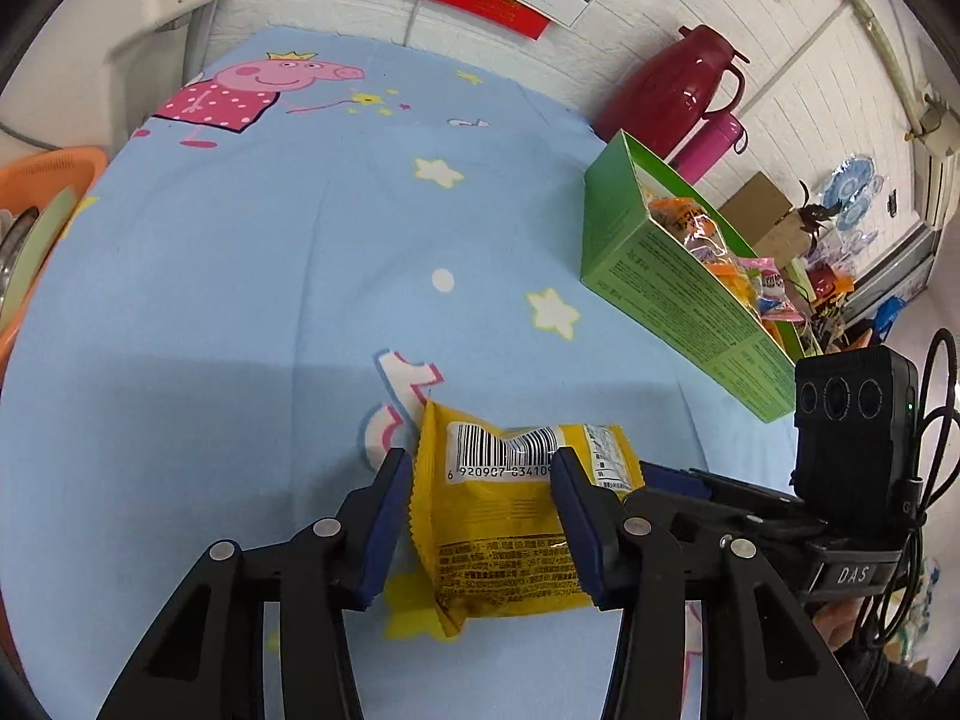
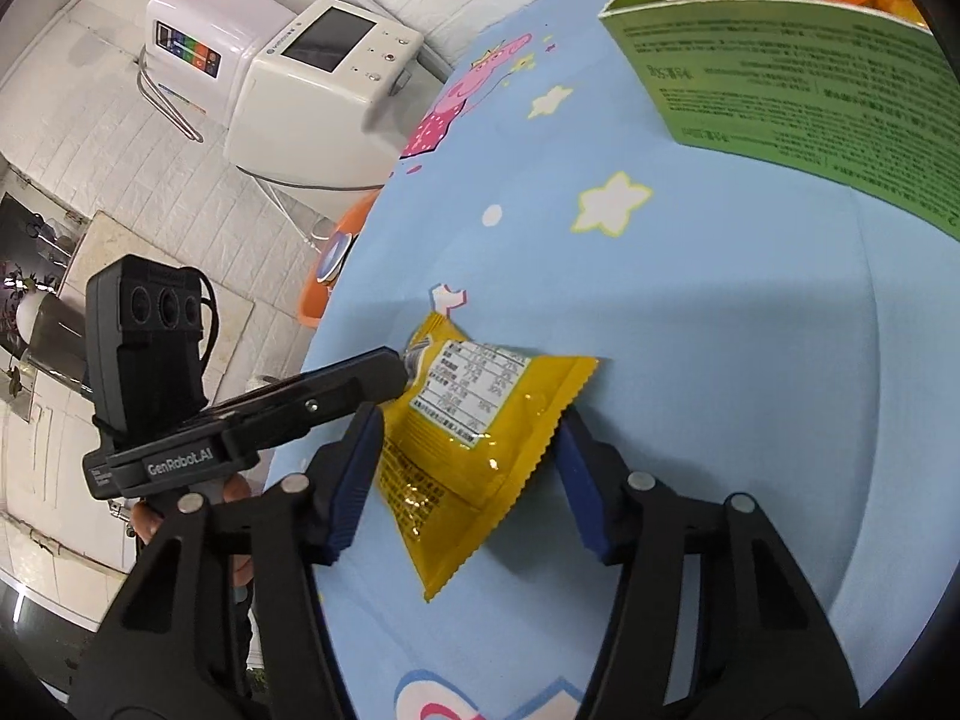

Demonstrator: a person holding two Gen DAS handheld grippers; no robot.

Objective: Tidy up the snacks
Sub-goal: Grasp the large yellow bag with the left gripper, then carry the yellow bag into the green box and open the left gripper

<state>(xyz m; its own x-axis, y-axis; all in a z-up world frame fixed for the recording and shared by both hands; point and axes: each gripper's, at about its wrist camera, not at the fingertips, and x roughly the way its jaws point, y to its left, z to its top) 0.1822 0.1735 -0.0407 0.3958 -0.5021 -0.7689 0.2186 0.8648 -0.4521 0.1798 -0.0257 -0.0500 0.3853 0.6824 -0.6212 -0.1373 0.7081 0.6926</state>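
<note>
A yellow snack packet [image 1: 510,516] hangs just above the blue cartoon tablecloth [image 1: 240,300]. My left gripper [image 1: 480,480] is shut on it across its width, and the wrapper buckles at the barcode. In the right wrist view the same packet [image 2: 480,438] lies between the fingers of my right gripper [image 2: 468,432], which stands open with its blue pads close to the packet's two edges. The left gripper's tip [image 2: 396,369] reaches the packet's far corner from the left. The open green box [image 1: 678,288] holds several wrapped snacks and stands to the right.
A red thermos jug [image 1: 672,90] and a pink bottle [image 1: 714,144] stand behind the green box [image 2: 810,72]. An orange basin [image 1: 36,228] with dishes sits off the table's left edge. White appliances [image 2: 312,78] stand against the tiled wall.
</note>
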